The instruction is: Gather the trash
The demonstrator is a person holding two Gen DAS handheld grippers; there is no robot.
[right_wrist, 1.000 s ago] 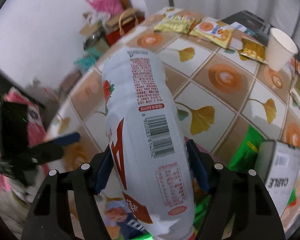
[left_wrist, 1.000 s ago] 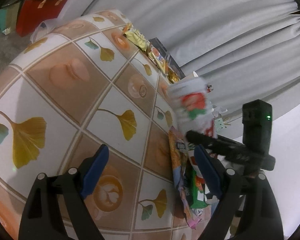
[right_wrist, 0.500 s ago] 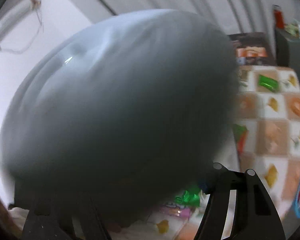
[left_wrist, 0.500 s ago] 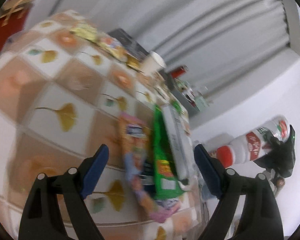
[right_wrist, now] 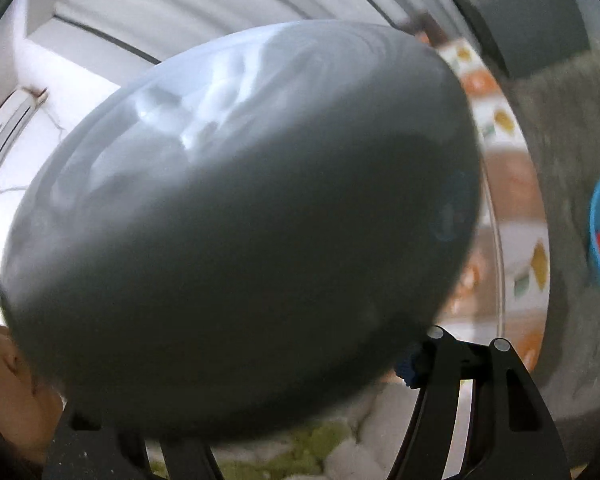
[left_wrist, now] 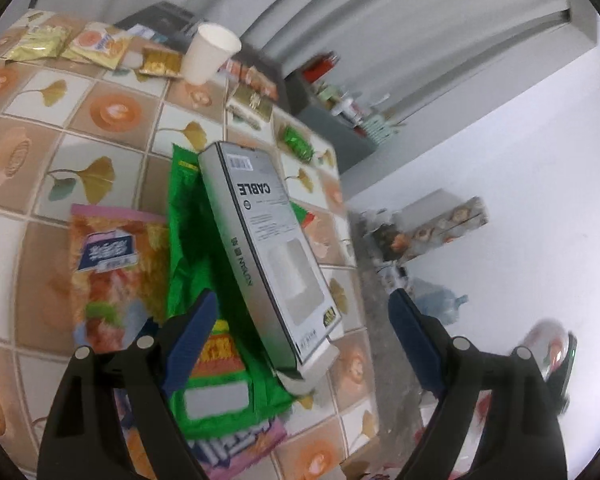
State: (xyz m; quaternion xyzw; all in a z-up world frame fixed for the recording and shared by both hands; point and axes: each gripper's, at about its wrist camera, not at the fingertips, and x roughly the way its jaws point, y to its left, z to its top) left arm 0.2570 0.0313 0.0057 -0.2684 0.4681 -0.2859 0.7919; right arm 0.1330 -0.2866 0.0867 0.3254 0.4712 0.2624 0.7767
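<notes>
The left gripper [left_wrist: 300, 324] hangs unclenched over the tiled table [left_wrist: 112, 108], the long grey "CABLE" cardboard box [left_wrist: 268, 256] lying lengthwise between its fingers atop a green snack wrapper [left_wrist: 188, 216]. The right gripper [right_wrist: 236, 380] grasps a white plastic drink bottle [right_wrist: 240, 232] off the table's side, so the left is nearer the box.

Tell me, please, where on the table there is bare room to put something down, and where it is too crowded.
Free: the tiles left of the green bag, between the paper cup and the pink snack bag. Crowded: under the open left claw, where the CABLE box lies on the green bag, and the far edge with yellow packets.
</notes>
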